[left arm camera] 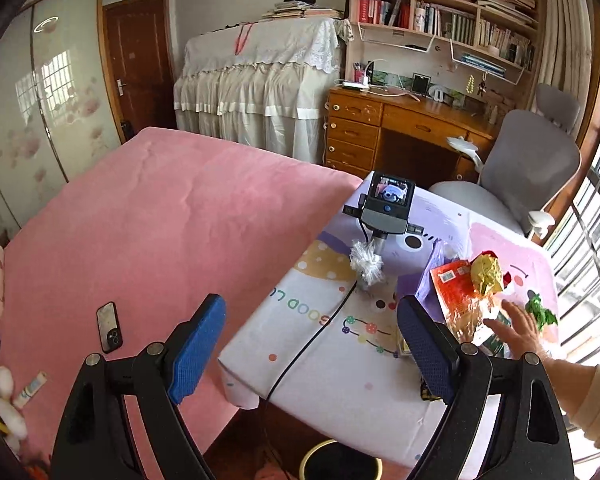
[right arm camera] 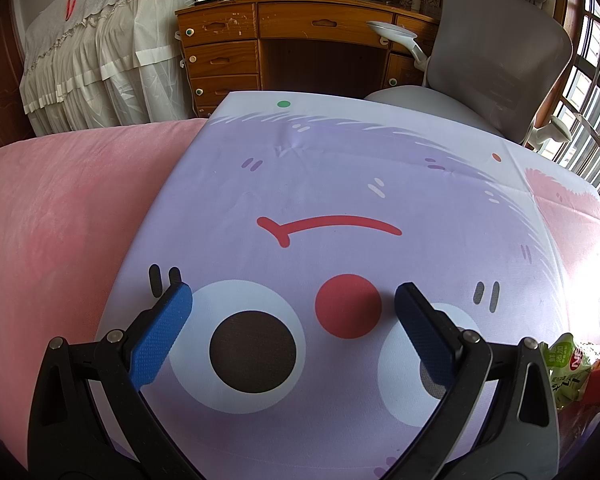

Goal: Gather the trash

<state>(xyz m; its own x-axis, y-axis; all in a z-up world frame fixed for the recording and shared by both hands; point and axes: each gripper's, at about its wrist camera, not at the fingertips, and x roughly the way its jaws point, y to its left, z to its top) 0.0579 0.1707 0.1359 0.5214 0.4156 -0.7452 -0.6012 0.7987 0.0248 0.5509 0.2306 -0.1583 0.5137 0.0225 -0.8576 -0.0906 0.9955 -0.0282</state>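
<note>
"GOOD LU" is printed, upside down, on the table (left arm camera: 340, 392) cloth; both the left hand-held gripper (left arm camera: 312, 322) and right hand-held gripper (right arm camera: 292, 308) are held agape, empty, beside an orange wrapper (left arm camera: 456, 284).

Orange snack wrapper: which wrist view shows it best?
Left wrist view. The orange snack wrapper lies in full on the tablecloth, by a bare hand. The right wrist view shows only a green packet at its edge.

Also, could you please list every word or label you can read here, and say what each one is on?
"GOOD LU", upside down, rest unclear: on the printed tablecloth.
"NE", rest cut off: on the green packet; its smaller print is unreadable.
Barcode label on the orange wrapper: too small to read.
Book spines: too blurred to read.
</note>
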